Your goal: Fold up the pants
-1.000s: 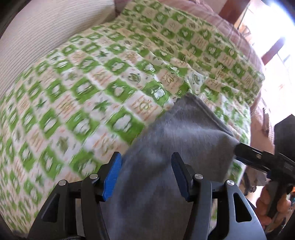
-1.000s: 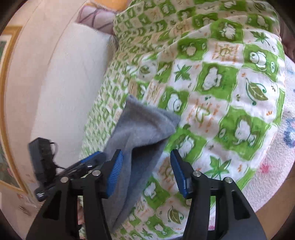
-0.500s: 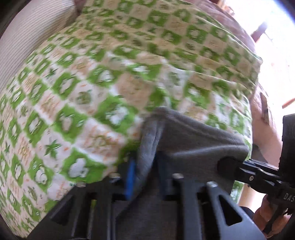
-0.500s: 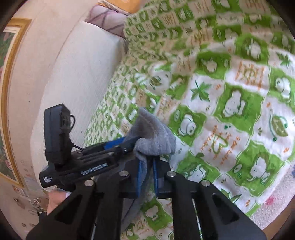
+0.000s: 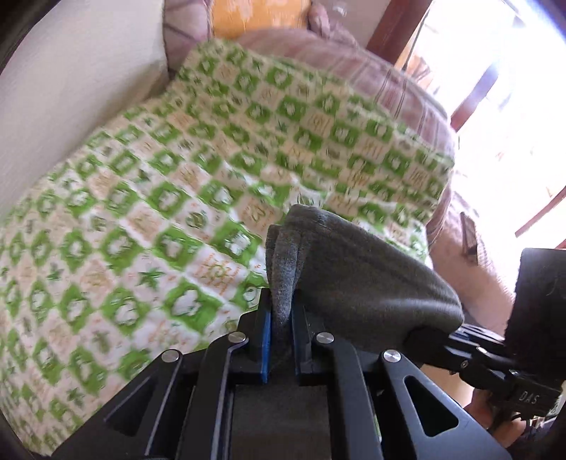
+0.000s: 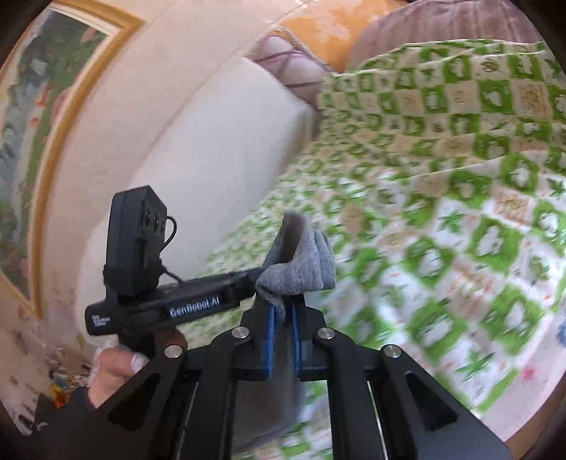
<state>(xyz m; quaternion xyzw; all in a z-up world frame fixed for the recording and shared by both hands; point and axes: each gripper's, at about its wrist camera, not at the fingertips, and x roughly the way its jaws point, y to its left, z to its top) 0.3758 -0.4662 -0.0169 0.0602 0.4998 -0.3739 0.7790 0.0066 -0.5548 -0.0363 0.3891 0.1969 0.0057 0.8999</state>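
The grey pants (image 5: 357, 272) hang lifted above a bed with a green-and-white checked blanket (image 5: 148, 212). My left gripper (image 5: 282, 318) is shut on one corner of the pants' edge. My right gripper (image 6: 283, 311) is shut on the other corner, where the grey cloth (image 6: 300, 262) bunches above the blue pads. Each gripper shows in the other's view: the right one (image 5: 424, 336) at the cloth's right end, the left one (image 6: 244, 283) at its left end. The rest of the pants hangs below, out of sight.
A cream wall or headboard (image 6: 198, 148) runs along the bed's left side. Pink and orange pillows (image 5: 261, 17) lie at the bed's head. A gold-framed picture (image 6: 39, 116) hangs on the wall. A bright window (image 5: 513, 106) is at the right.
Both grippers went from open around the pants' edge to shut on it, then lifted the cloth up off the blanket. Both views tilted up toward the bed's head.
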